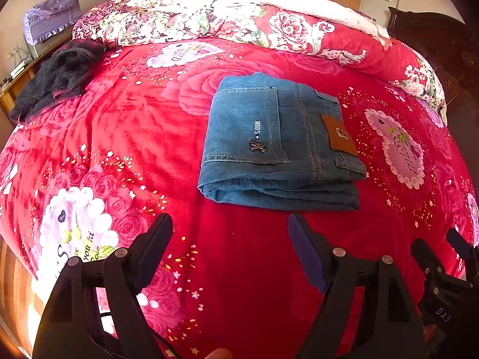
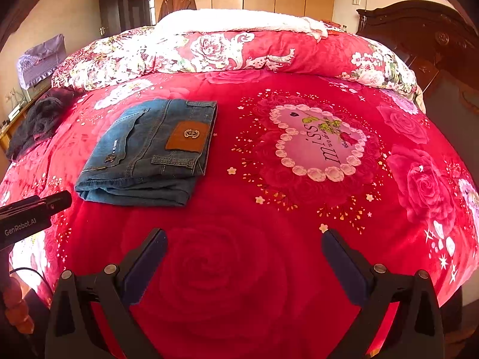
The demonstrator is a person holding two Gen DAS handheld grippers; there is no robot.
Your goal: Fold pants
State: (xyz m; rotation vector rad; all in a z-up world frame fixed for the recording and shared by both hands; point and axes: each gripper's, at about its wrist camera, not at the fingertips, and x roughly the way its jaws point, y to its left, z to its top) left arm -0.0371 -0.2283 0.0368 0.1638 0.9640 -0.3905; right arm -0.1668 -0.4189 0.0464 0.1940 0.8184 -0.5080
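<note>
The left hand-held gripper (image 1: 230, 236) hovers over a red floral bedspread (image 1: 125, 125), its jaws spread apart with nothing between them. Just beyond its fingertips, slightly to the right, lie the folded blue jeans (image 1: 278, 146), a compact rectangle with a brown leather patch (image 1: 339, 133) facing up. The right hand-held gripper (image 2: 244, 243) hangs to the right, jaws wide and empty; the jeans lie ahead and to its left, apart from it. A dark garment (image 1: 54, 77) sits at the bed's far left edge.
</note>
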